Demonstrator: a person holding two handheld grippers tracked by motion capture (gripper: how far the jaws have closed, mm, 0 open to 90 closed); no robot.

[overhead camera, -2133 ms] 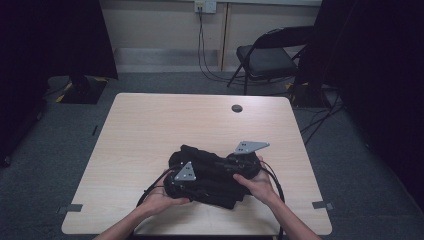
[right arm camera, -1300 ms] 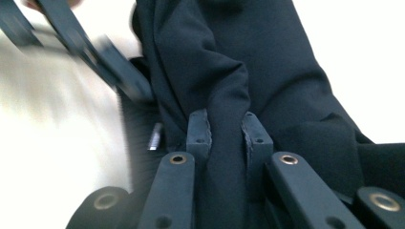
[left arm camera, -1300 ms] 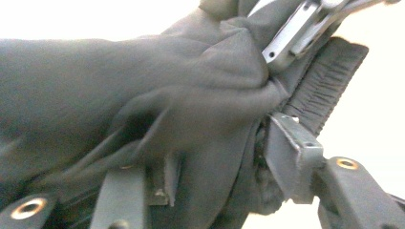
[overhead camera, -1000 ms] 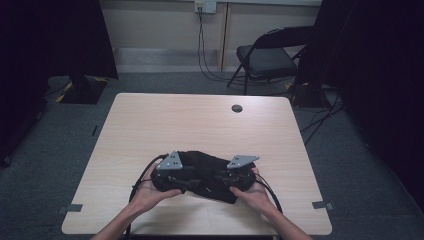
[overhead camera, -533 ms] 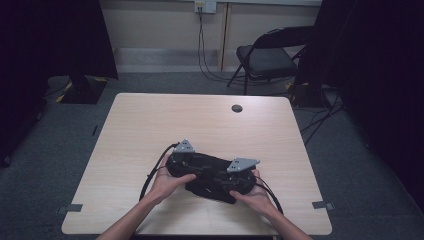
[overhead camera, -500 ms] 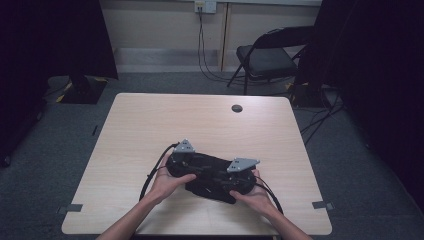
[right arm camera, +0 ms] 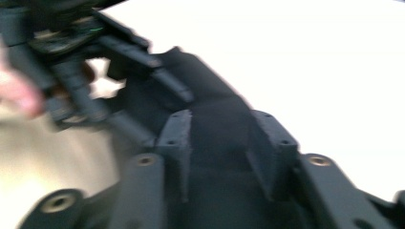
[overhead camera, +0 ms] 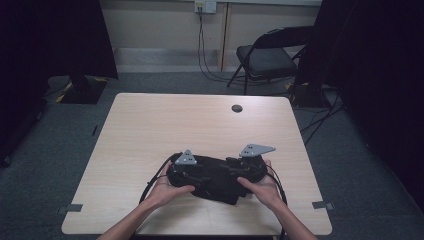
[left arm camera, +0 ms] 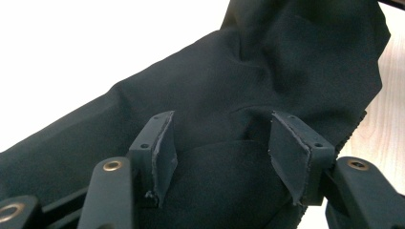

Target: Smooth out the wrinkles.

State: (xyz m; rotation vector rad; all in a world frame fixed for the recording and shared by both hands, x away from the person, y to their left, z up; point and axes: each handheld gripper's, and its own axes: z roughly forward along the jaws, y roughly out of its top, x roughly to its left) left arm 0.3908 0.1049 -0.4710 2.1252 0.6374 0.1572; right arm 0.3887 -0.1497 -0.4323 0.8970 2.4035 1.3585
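The crumpled black cloth garment point(overhead camera: 216, 181) is lying on the near tabletop point(overhead camera: 150, 130). Both tongs, left point(left arm camera: 219, 152) and right point(right arm camera: 219, 152), have just been opening, cloth lying between their parted jaws; the right one is lifting since earlier.

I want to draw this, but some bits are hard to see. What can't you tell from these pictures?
- High view: the black cloth is too dark and bunched to tell what garment it is; hands and both claws cover its ends.
- Left gripper view: the cloth runs off the edges, and glare whitens the table behind it.
- Right gripper view: motion blur smears the right claw, so whether its pads press the cloth is unclear.
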